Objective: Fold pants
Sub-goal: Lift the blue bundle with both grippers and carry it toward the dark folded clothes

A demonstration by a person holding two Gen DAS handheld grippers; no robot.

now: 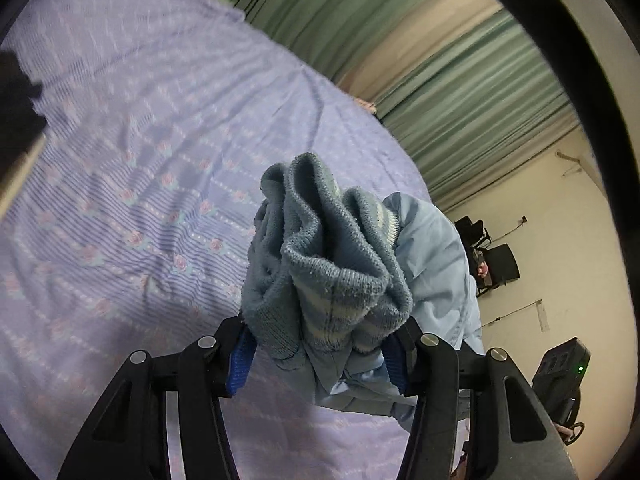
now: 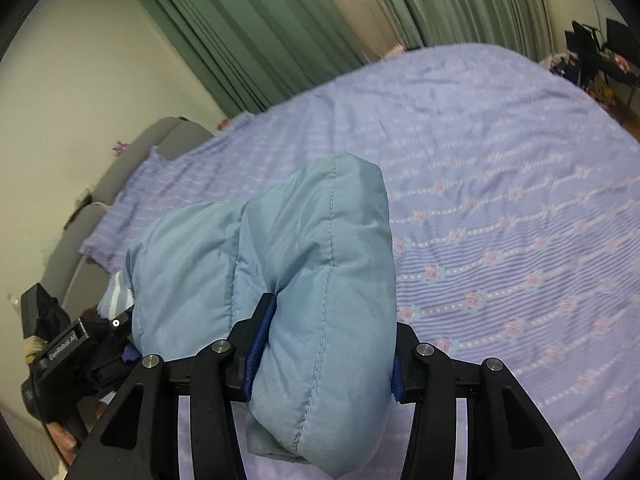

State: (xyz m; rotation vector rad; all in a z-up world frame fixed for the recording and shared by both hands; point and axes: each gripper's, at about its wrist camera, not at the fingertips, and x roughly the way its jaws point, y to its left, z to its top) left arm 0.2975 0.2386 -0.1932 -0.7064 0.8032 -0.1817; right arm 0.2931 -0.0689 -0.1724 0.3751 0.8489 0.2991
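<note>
The pants are light blue padded fabric with a knitted blue striped cuff. In the left wrist view my left gripper (image 1: pixel 320 356) is shut on the bunched knitted cuff (image 1: pixel 324 256), with smooth blue fabric (image 1: pixel 436 264) hanging to its right. In the right wrist view my right gripper (image 2: pixel 324 356) is shut on a thick padded fold of the pants (image 2: pixel 320 264), held above the bed. The left gripper (image 2: pixel 68 352) shows at the lower left of that view, with a bit of striped cuff (image 2: pixel 116 296) near it.
A bed with a lilac striped sheet with pink roses (image 1: pixel 140 168) (image 2: pixel 500 184) lies below. Green and beige curtains (image 1: pixel 400 40) (image 2: pixel 260 32) hang behind it. A grey headboard (image 2: pixel 120 176) is at the left. Black chairs (image 1: pixel 492 256) stand by the wall.
</note>
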